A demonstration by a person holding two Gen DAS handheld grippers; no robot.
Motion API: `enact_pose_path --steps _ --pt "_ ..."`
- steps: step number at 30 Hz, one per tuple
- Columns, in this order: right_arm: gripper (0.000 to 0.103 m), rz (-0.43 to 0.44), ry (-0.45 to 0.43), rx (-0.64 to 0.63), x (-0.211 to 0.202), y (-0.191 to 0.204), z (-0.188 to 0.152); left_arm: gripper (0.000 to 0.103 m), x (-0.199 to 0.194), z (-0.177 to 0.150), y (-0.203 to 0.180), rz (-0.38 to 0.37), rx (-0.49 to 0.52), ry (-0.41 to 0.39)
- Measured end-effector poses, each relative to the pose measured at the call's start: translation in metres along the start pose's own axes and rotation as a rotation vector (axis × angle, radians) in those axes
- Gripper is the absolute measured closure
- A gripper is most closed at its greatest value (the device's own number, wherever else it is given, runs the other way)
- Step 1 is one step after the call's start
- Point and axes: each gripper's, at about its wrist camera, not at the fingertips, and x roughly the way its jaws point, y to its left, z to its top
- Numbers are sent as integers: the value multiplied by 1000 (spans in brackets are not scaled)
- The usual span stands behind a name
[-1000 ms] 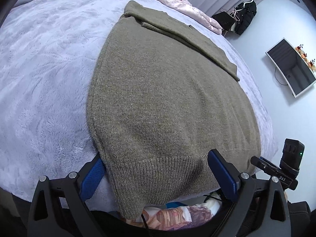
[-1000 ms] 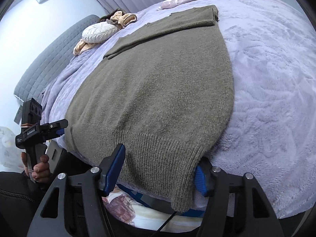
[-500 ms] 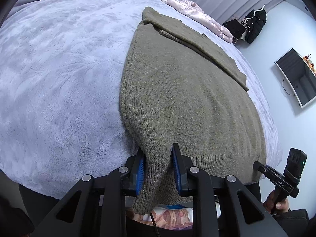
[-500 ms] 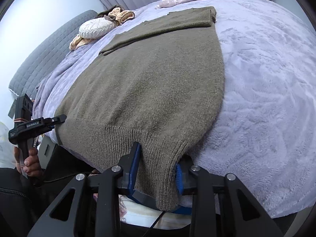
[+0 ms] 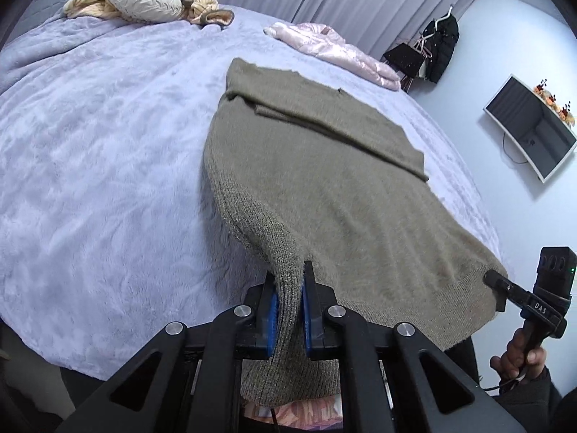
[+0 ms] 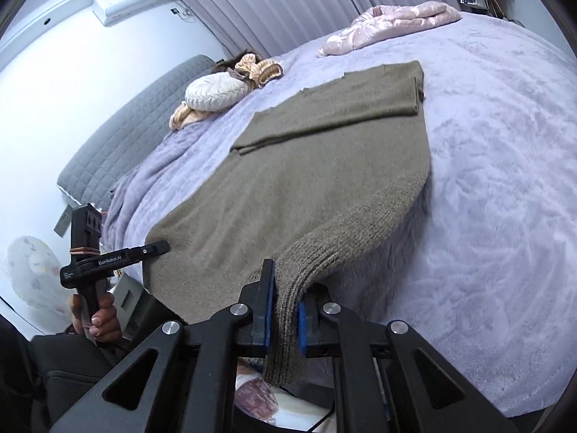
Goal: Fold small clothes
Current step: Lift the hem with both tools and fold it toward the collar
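An olive-brown knit sweater (image 5: pixel 324 180) lies flat on the lilac fleece bed (image 5: pixel 90 180), its sleeves folded across the far end. My left gripper (image 5: pixel 288 281) is shut on the ribbed hem at the sweater's left near corner and holds it raised off the bed. My right gripper (image 6: pixel 283 288) is shut on the ribbed hem at the right near corner of the sweater (image 6: pixel 324 166), also raised. Each gripper shows in the other's view: the right one (image 5: pixel 494 281) and the left one (image 6: pixel 158 247), both at the hem.
A pink quilted garment (image 5: pixel 335 50) lies at the far side of the bed (image 6: pixel 505 180). A white round cushion (image 5: pixel 144 0) and beige clothes sit by the grey headboard (image 6: pixel 119 144). A wall TV (image 5: pixel 530 137) and a hanging black coat (image 5: pixel 440 50) are on the right.
Both grippers went from open around the hem to shut on it. They have lifted the hem corners off the bed edge and moved them forward over the bed.
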Motion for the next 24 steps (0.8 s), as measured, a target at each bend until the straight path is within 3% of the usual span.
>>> enact_pose_path --steps 15,24 --pt "92 -10 -135 17 -24 7 46 91 -9 49 4 -45 -113 -53" --pt "92 -65 -148 -12 -19 15 67 91 5 66 -7 58 -116 -29"
